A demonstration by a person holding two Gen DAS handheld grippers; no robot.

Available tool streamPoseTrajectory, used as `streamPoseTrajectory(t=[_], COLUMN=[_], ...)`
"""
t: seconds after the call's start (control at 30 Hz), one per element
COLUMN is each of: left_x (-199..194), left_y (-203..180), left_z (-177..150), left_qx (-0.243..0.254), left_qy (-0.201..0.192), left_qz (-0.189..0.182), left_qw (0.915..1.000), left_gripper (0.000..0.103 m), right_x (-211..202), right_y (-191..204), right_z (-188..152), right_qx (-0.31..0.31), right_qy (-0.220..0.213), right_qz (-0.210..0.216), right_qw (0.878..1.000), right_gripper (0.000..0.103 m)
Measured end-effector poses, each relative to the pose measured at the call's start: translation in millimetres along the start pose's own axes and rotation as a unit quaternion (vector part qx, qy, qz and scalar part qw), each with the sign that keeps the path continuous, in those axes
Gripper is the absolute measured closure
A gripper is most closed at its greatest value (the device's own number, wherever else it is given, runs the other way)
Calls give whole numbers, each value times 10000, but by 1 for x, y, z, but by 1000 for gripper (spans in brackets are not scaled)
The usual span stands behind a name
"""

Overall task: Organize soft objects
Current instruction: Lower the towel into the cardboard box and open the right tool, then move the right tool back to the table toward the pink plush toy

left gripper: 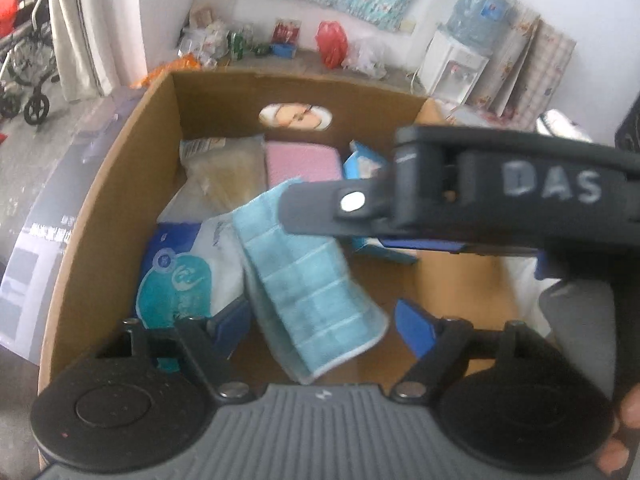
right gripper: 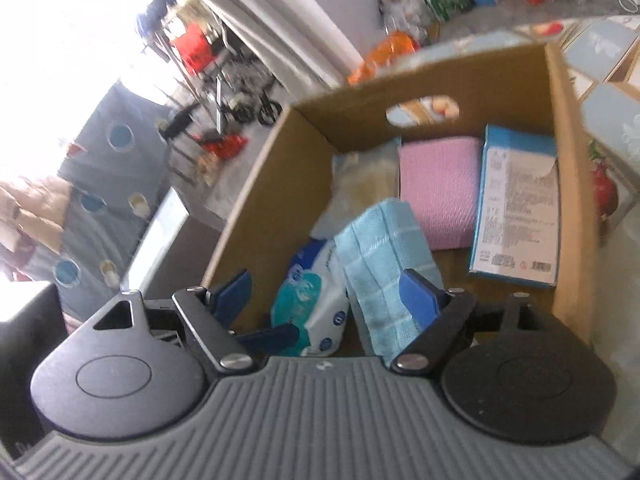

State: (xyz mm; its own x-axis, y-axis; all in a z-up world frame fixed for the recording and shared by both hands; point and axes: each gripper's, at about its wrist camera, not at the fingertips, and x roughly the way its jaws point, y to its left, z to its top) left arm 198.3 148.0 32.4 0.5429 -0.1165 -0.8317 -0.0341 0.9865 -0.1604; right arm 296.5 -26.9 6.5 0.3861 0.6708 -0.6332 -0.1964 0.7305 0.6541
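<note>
- Left gripper (left gripper: 324, 334): fingers spread wide over the cardboard box (left gripper: 120, 184), clamping nothing.
- Tissue pack (left gripper: 180, 276) lies at the box's left side.
- Blue cloth (left gripper: 304, 280) lies loose in the box, draped over the pack's edge.
- Pink cloth (right gripper: 440, 188) and blue carton (right gripper: 516, 204) rest farther back.
- Right gripper (right gripper: 326, 292): fingers apart, empty.

The right gripper (left gripper: 460, 200) hides most of the blue box (left gripper: 362, 164). The print on the box is too blurred to read.
</note>
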Motion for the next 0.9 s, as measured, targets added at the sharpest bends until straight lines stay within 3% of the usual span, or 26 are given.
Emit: streamPoseTrajectory(t=[0.23, 0.4, 0.53, 0.7, 0.8, 0.9], left_x=[-43, -71, -79, -71, -54, -27], left_y=[-38, -85, -134, -207, -252, -296], left_z=[-18, -40, -56, -70, -74, -71], left_qx=[312, 727, 1192, 1680, 1864, 2022], left_qy=[-698, -1202, -1482, -1571, -1736, -1742], left_qz=[-1, -288, -569, -1249, -1481, -1465], left_qw=[9971, 9897, 9801, 9651, 9556, 9525], left_gripper=[15, 12, 11, 11, 11, 11], right_x=[-91, -176, -242, -311, -335, -344], right_y=[-28, -70, -106, -141, -159, -183], right_z=[-32, -75, -103, -104, -88, -63], right_qx=[216, 390, 473, 469, 382, 387], right_qy=[-978, -1794, -2444, -2994, -3043, -2883], right_qz=[713, 809, 441, -320, -806, -1348], right_qw=[9924, 9797, 9675, 9524, 9484, 9472], right_gripper=[20, 19, 18, 12, 8, 7])
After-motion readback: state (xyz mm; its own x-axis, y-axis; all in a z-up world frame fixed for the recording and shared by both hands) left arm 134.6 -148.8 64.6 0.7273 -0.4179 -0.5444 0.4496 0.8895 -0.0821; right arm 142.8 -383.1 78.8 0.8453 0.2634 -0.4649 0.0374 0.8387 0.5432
